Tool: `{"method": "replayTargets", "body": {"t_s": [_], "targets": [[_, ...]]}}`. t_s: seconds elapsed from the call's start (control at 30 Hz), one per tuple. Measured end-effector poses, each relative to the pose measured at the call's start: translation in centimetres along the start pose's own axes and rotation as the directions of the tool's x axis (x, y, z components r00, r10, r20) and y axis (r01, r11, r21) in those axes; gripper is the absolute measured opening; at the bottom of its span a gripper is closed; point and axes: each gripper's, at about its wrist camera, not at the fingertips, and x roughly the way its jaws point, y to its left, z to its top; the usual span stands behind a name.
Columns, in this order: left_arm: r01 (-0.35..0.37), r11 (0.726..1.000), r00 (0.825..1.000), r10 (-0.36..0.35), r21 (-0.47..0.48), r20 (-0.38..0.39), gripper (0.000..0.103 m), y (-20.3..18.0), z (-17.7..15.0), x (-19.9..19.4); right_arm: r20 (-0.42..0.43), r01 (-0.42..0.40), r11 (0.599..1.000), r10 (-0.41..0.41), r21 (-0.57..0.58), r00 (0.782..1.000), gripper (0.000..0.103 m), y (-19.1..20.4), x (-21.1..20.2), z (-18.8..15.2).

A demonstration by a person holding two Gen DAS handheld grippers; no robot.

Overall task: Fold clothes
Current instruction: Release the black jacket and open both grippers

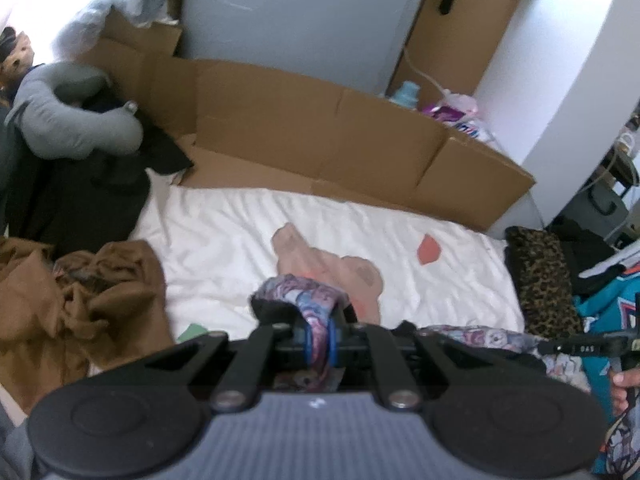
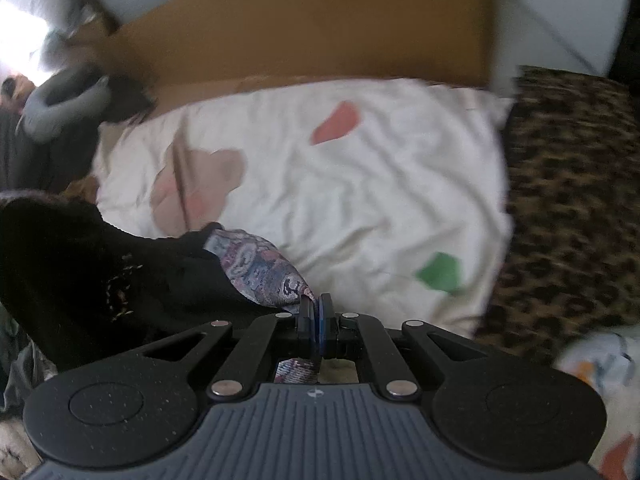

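Observation:
A paisley garment [image 1: 304,296] in purple, blue and pink with a black lining hangs lifted above the white bed sheet [image 1: 224,248]. My left gripper [image 1: 318,336] is shut on a bunched edge of it, the cloth pinched between the blue pads. In the right wrist view my right gripper [image 2: 318,312] is shut on another edge of the same paisley garment [image 2: 260,268], whose black lining [image 2: 100,272] spreads out to the left. The right gripper's body and a hand show at the left wrist view's right edge [image 1: 580,348], with cloth stretched between the two grippers.
A brown garment [image 1: 80,300] lies crumpled at the left. A grey neck pillow [image 1: 68,120] sits on dark clothes. A cardboard sheet [image 1: 320,128] lines the far side of the bed. A leopard-print cloth [image 1: 540,280] and a teal jersey [image 1: 612,312] lie at the right.

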Motion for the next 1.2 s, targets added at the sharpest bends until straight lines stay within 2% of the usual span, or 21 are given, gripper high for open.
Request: {"method": "replayTargets", "body": {"t_s": [0.23, 0.43, 0.57, 0.67, 0.77, 0.83, 0.9, 0.97, 1.03, 1.2], "targets": [[-0.017, 1.000, 0.999, 0.017, 0.019, -0.041, 0.008, 0.5, -1.9, 0.1, 0.020, 0.044, 0.997, -0.046, 0.067, 0.999, 0.000, -3.6, -3.3, -2.7], [-0.083, 0.997, 0.986, 0.081, -0.008, -0.147, 0.008, 3.1, -5.9, 1.4, -0.025, 0.060, 0.992, -0.058, 0.109, 0.998, 0.000, -3.8, -2.1, -6.5], [-0.136, 0.989, 0.962, 0.116, -0.063, -0.246, 0.009, 6.0, -8.6, 2.5, -0.065, 0.072, 0.990, -0.064, 0.120, 0.996, 0.000, -3.6, -1.0, -8.6], [-0.160, 0.984, 0.933, 0.124, -0.081, -0.337, 0.009, 7.6, -10.9, 3.4, -0.081, 0.095, 0.988, -0.085, 0.125, 0.993, 0.002, -3.7, -0.5, -9.7], [-0.191, 0.979, 0.912, 0.147, -0.077, -0.383, 0.011, 8.5, -12.3, 3.3, -0.097, 0.110, 0.985, -0.098, 0.134, 0.990, 0.003, -3.9, -0.4, -10.1], [-0.210, 0.973, 0.905, 0.156, -0.096, -0.396, 0.013, 9.1, -12.6, 2.7, -0.093, 0.111, 0.985, -0.099, 0.133, 0.991, 0.005, -3.9, -0.7, -9.9], [-0.203, 0.973, 0.914, 0.148, -0.110, -0.378, 0.015, 9.4, -12.6, 1.7, -0.072, 0.101, 0.986, -0.092, 0.131, 0.993, 0.009, -3.8, -1.2, -9.5], [-0.201, 0.973, 0.922, 0.150, -0.111, -0.358, 0.016, 9.4, -12.0, 1.1, -0.037, 0.090, 0.988, -0.086, 0.124, 0.996, 0.025, -3.7, -1.8, -8.8], [-0.200, 0.974, 0.928, 0.154, -0.104, -0.339, 0.016, 9.6, -11.3, 0.7, -0.011, 0.086, 0.989, -0.085, 0.116, 0.996, 0.033, -3.6, -2.0, -7.9], [-0.186, 0.979, 0.942, 0.152, -0.087, -0.300, 0.016, 9.7, -9.0, 1.5, 0.019, 0.054, 0.991, -0.057, 0.119, 0.998, 0.036, -3.6, -1.1, -5.9]]}}
